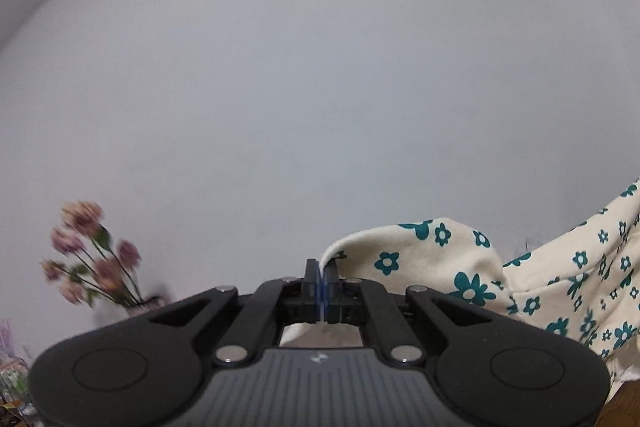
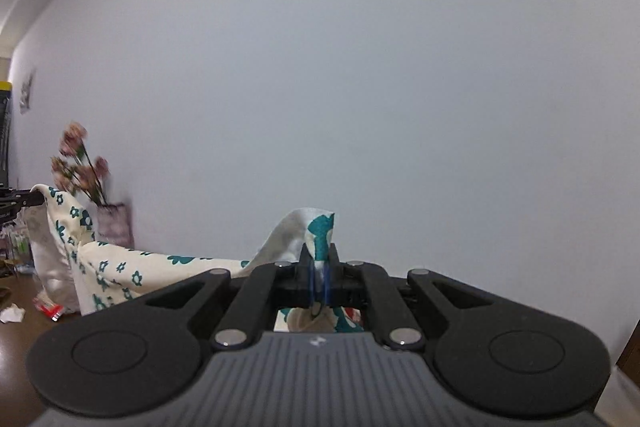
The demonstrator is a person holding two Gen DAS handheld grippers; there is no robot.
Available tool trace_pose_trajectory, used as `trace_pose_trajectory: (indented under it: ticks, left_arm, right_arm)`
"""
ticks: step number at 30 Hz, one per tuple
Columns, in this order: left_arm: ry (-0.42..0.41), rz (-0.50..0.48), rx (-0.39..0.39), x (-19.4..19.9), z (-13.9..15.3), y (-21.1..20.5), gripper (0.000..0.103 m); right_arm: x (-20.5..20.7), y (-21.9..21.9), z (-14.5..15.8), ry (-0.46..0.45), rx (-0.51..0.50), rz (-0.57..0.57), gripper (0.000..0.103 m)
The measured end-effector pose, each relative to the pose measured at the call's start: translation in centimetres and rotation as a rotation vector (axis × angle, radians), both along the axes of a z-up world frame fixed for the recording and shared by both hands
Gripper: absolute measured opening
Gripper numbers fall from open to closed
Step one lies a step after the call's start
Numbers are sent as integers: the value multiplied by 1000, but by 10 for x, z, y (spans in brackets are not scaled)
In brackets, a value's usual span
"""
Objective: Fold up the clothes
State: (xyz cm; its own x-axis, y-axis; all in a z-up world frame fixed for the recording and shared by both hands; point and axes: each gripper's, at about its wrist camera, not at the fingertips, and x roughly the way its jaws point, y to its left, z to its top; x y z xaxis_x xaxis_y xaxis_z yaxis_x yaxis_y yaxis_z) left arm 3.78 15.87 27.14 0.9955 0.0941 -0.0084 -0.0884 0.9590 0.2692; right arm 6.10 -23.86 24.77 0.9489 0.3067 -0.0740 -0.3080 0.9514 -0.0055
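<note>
Ahead of my left hand-held gripper (image 1: 322,281), clamped tight on one cream floral garment's (image 1: 520,279) edge, open wall. One flower bunch (image 1: 90,255) left. Right view: right hand-held gripper (image 2: 319,273) pinches another corner, cloth draping leftward above the desk (image 2: 16,343).

Both my wrist cameras look level along their fingers at the pale wall (image 1: 320,87), close behind the jaws, sharing the flowers (image 2: 80,163) and floral cloth (image 1: 540,279).

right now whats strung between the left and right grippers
Right wrist view: only the floral cloth, sagging from the left gripper to the right gripper.
</note>
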Motion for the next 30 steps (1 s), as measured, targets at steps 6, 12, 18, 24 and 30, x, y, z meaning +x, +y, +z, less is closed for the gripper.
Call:
trace_pose_trajectory:
  ticks: [6, 12, 18, 24, 30]
  left_arm:
    - [-93, 9, 16, -73, 31, 0, 0]
    - [-168, -1, 109, -129, 58, 0, 0]
    - [45, 7, 186, -46, 40, -9, 0]
    - [452, 31, 161, 149, -79, -16, 1]
    - [710, 102, -77, 282, -211, -3, 12]
  right_arm:
    - [-67, 1, 34, -39, -4, 45, 4]
    - [-108, 1, 47, -23, -66, 68, 4]
    - [-43, 5, 17, 179, -113, 45, 4]
    - [127, 13, -98, 537, -108, -34, 4]
    - [227, -3, -242, 750, -30, -216, 37]
